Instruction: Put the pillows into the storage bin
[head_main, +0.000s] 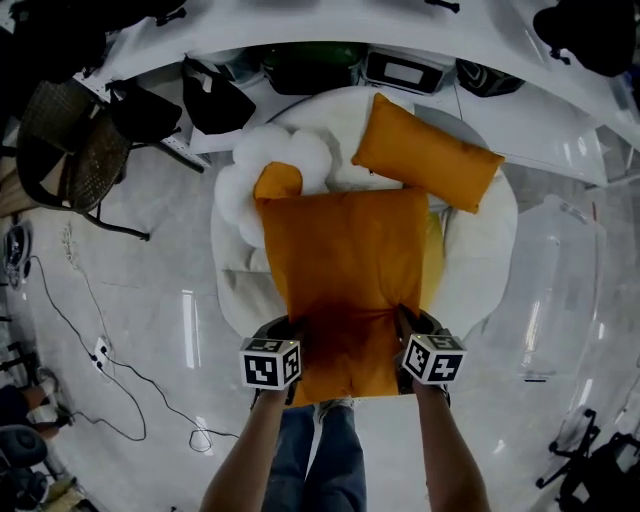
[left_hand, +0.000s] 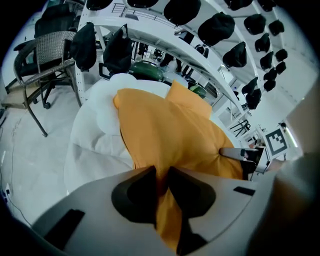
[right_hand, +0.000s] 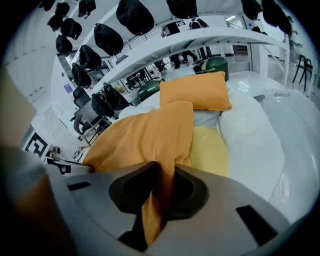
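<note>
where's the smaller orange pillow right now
In the head view, the smaller orange pillow lies upper right, on top of the white cushions, just beyond the big orange pillow.

Left claw (head_main: 292, 332) and right claw (head_main: 404, 322) pinch orange pillow (head_main: 345, 265).

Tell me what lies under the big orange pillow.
Under the big orange pillow a yellow pillow peeks out at one edge and white cushions at the other; its middle hides the rest.

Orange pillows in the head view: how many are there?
2. The large orange pillow is gripped at its near edge by the left gripper and right gripper; the small orange pillow lies behind it on the white pile. Others may be hidden underneath.
</note>
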